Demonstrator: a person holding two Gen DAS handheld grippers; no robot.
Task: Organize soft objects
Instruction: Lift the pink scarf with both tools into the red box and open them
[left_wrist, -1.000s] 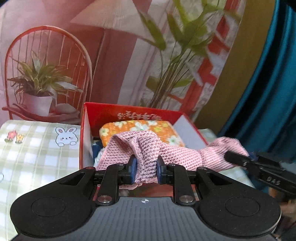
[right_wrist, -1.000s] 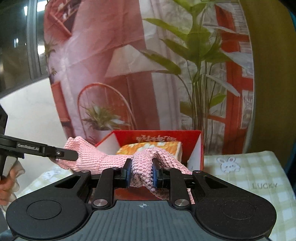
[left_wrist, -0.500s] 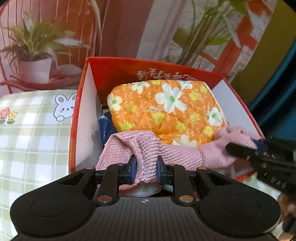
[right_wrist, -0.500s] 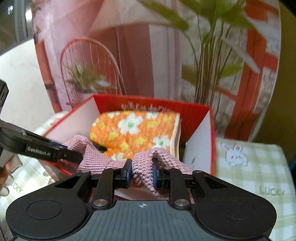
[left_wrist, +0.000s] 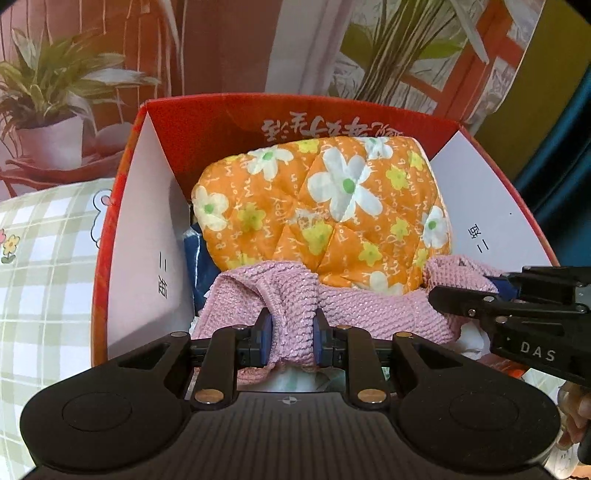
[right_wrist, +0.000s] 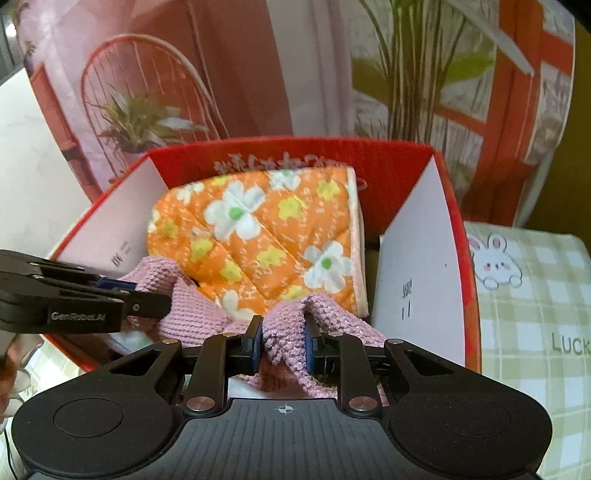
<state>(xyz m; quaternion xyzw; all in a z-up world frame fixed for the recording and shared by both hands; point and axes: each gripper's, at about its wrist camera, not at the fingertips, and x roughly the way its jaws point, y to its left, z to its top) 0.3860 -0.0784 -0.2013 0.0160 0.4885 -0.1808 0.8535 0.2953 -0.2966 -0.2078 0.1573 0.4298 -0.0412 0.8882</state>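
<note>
- Clamped in my left gripper is a bunched fold of the pink knitted cloth; the blue pads press it from both sides, with only the pinched knit between them.
- Pinched the same way, my right gripper has its pads closed on another fold of that cloth, at its far end.
- Between my two grippers the cloth stretches across the near part of the red box, inside its walls and low against the near wall.
- From the left wrist view, my right gripper enters at the right edge, its tip on the cloth's end.
- Behind the cloth, an orange flowered quilted pad fills most of the box; the cloth's far edge touches its lower side.
- Something dark blue is wedged between the pad and the box's left inner wall.
- Under the box lies a green checked tablecloth with a rabbit print.
- Beyond it hangs a printed backdrop of plants and a chair.
</note>
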